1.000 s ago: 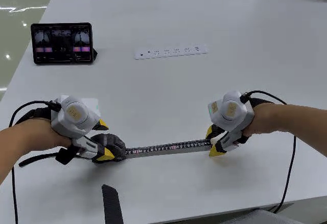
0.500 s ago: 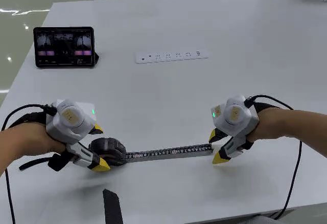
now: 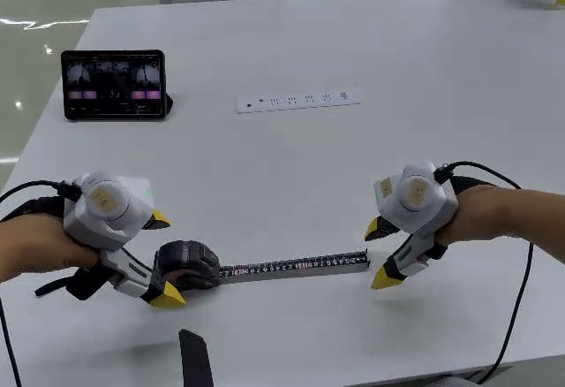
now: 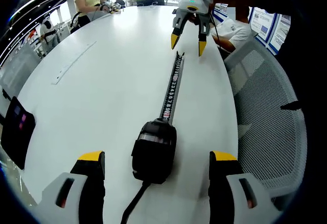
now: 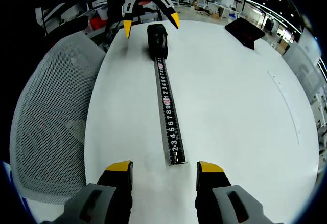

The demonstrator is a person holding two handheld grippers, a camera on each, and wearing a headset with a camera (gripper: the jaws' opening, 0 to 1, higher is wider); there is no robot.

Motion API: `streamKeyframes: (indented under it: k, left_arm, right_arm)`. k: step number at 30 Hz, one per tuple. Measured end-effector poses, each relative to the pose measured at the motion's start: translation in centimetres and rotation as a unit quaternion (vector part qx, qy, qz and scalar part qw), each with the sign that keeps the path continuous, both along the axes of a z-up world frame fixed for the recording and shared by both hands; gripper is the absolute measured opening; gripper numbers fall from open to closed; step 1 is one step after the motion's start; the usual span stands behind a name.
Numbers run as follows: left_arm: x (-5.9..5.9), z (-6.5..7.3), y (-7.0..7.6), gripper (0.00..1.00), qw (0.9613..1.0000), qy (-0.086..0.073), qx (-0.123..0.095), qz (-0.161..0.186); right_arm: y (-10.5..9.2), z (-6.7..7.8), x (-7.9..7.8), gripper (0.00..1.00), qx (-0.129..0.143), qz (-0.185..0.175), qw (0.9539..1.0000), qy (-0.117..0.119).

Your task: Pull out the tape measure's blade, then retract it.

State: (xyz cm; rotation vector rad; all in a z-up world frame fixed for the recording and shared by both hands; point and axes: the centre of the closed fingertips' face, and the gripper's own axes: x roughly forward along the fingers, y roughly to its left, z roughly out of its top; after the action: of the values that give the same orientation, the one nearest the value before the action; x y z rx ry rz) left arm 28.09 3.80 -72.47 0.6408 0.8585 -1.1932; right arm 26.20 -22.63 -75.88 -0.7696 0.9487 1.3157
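1. A black tape measure lay on the white surface close to its near edge, toward the near-left corner. Its blade was drawn out flat to the right along that edge, with the numbered scale facing up.
2. The left claw stood spread wide, one yellow-tipped jaw on either side of the tape measure. In the left gripper view a clear gap showed between each jaw and the black housing, so the claw pinched nothing.
3. The right claw was likewise spread at the blade's free end. In the right gripper view the end hook rested on the surface just ahead of the gap between the two jaws, touched by neither.
4. A tablet with a lit screen stood propped near the left edge, and a white power strip lay toward the middle of the surface. Both were well apart from the tape measure.
5. A white mesh chair stood beside the near edge, seen in both gripper views.
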Motion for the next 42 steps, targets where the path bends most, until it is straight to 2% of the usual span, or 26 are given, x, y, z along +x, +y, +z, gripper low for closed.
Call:
streamKeyframes:
  k: [5, 7, 12, 14, 16, 19, 20, 22, 23, 27, 28, 30, 31, 33, 34, 37, 38, 41, 42]
  left_arm:
    - [-0.4, -0.1, 0.1, 0.89, 1.0000, 0.004, 0.000, -0.002]
    - [-0.2, -0.1, 0.1, 0.99, 1.0000, 0.001, -0.001, 0.003]
    - [-0.3, 0.0, 0.2, 0.99, 0.9999, -0.001, -0.012, 0.013]
    - [-0.1, 0.0, 0.4, 0.99, 0.9995, -0.001, -0.013, 0.030]
    - [0.2, 0.1, 0.5, 0.99, 0.9989, -0.010, -0.018, 0.042]
    - [0.7, 0.6, 0.4, 0.99, 0.9967, -0.021, -0.040, 0.067]
    - [0.9, 1.0, 0.3, 0.99, 0.9948, -0.020, -0.056, 0.082]
    - [0.8, 1.3, 0.3, 0.99, 0.9924, -0.016, -0.072, 0.099]
    - [0.8, 1.5, 0.4, 0.99, 0.9910, -0.017, -0.079, 0.107]
    - [0.9, 1.2, 1.4, 0.99, 0.9874, -0.030, -0.082, 0.132]
    - [1.0, 1.3, 1.6, 0.99, 0.9845, -0.031, -0.093, 0.146]
    - [1.1, 1.7, 1.8, 0.99, 0.9771, -0.026, -0.115, 0.177]
    - [1.3, 1.8, 2.1, 0.99, 0.9754, -0.031, -0.116, 0.185]
    - [1.6, 1.9, 2.8, 0.99, 0.9730, -0.053, -0.109, 0.197]
    - [1.5, 1.9, 2.8, 0.99, 0.9725, -0.052, -0.110, 0.198]
    - [1.5, 2.2, 3.3, 0.99, 0.9666, -0.061, -0.120, 0.218]
    - [1.7, 2.3, 3.6, 0.99, 0.9631, -0.069, -0.124, 0.229]
    - [1.7, 2.7, 4.2, 0.99, 0.9546, -0.071, -0.141, 0.253]
    - [1.6, 2.7, 4.5, 0.99, 0.9530, -0.073, -0.144, 0.256]
  right_arm:
    - [-0.5, -0.2, -0.4, 0.55, -0.004, -0.001, 1.0000, 0.005]
    - [-0.5, -0.1, -0.4, 0.56, -0.001, -0.004, 1.0000, 0.004]
    - [-0.5, 0.1, -0.3, 0.68, 0.010, -0.023, 0.9997, -0.001]
    - [-0.6, 0.2, -0.2, 0.72, 0.016, -0.032, 0.9994, -0.002]
    - [-0.6, 0.3, -0.1, 0.75, 0.025, -0.042, 0.9988, -0.005]
    - [-0.6, 0.4, -0.1, 0.81, 0.037, -0.061, 0.9974, -0.006]
    - [-0.7, 0.5, -0.1, 0.82, 0.045, -0.062, 0.9971, -0.008]
    - [-0.5, 0.7, -0.3, 0.85, 0.060, -0.064, 0.9961, -0.016]
    - [-0.6, 0.7, -0.2, 0.87, 0.066, -0.077, 0.9947, -0.019]
    - [-0.8, 0.9, -0.1, 0.96, 0.086, -0.108, 0.9901, -0.027]
    - [-0.9, 1.0, 0.1, 0.99, 0.096, -0.126, 0.9870, -0.029]
    - [-1.2, 1.2, 0.1, 0.99, 0.107, -0.137, 0.9841, -0.032]
    - [-1.3, 1.3, 0.1, 0.99, 0.110, -0.143, 0.9830, -0.034]
    - [-1.4, 1.4, 0.1, 0.99, 0.120, -0.156, 0.9798, -0.037]
    - [-1.6, 1.4, 0.0, 0.99, 0.121, -0.159, 0.9791, -0.038]
    - [-2.0, 1.5, -0.2, 0.99, 0.125, -0.172, 0.9761, -0.043]
    - [-2.3, 1.5, -0.2, 0.99, 0.129, -0.179, 0.9743, -0.045]
    - [-2.9, 1.8, -0.2, 0.99, 0.133, -0.198, 0.9693, -0.058]
    - [-3.1, 2.0, -0.1, 0.99, 0.136, -0.201, 0.9677, -0.066]
